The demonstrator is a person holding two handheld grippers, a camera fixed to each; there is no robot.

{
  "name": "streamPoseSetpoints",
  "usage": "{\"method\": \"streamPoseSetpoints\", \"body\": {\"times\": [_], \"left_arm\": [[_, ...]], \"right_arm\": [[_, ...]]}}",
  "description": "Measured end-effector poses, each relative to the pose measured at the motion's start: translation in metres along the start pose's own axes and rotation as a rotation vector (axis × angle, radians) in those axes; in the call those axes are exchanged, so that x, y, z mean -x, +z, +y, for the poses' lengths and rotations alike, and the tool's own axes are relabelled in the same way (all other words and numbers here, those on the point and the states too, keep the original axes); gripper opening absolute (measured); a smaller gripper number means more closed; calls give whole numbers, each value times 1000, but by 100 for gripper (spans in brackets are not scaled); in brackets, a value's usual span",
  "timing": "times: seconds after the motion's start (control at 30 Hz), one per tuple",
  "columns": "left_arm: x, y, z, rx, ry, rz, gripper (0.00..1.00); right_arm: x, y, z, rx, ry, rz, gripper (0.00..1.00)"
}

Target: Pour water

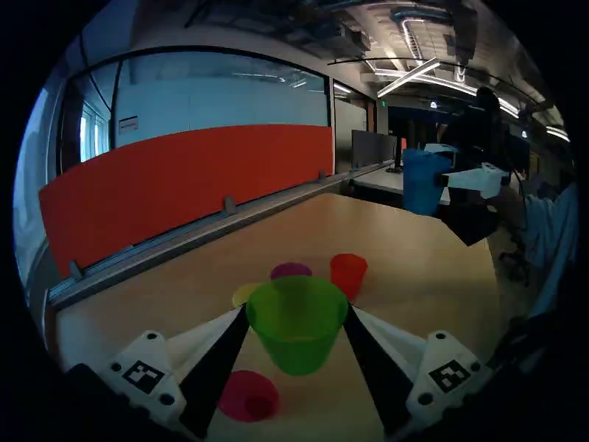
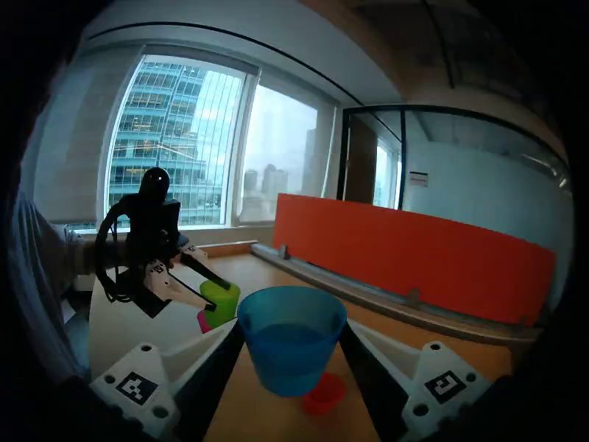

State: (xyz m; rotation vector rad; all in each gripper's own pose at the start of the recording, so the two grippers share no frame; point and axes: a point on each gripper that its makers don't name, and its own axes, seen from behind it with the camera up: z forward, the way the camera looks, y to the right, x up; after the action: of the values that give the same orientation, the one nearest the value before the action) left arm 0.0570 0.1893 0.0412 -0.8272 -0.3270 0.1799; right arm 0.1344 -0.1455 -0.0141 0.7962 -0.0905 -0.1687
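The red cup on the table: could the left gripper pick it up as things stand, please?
Probably not: the left gripper has its fingers closed on the green cup, though the red cup stands unobstructed ahead.

Glossy, translucent plastic forms the green cup (image 1: 297, 331) and the blue cup (image 2: 292, 346). The left gripper (image 1: 297, 315) and right gripper (image 2: 292, 328) show matt white plastic with black finger pads (image 1: 217, 353). The table (image 1: 420, 250) has a smooth, pale wood-look top with a soft sheen; the orange divider (image 1: 184, 184) looks matt.

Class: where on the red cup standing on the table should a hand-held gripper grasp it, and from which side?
Probably grip the red cup across its wall just below the rim, coming in level from the side: it stands upright, mouth up, tapering downward.
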Motion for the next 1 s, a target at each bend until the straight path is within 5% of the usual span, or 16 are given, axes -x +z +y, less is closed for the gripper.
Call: {"method": "streamPoseSetpoints", "body": {"times": [1.0], "left_arm": [[-38,-36,11,13,-25,201,90]], "right_arm": [[-15,3,-11,-16,-25,13,90]]}}
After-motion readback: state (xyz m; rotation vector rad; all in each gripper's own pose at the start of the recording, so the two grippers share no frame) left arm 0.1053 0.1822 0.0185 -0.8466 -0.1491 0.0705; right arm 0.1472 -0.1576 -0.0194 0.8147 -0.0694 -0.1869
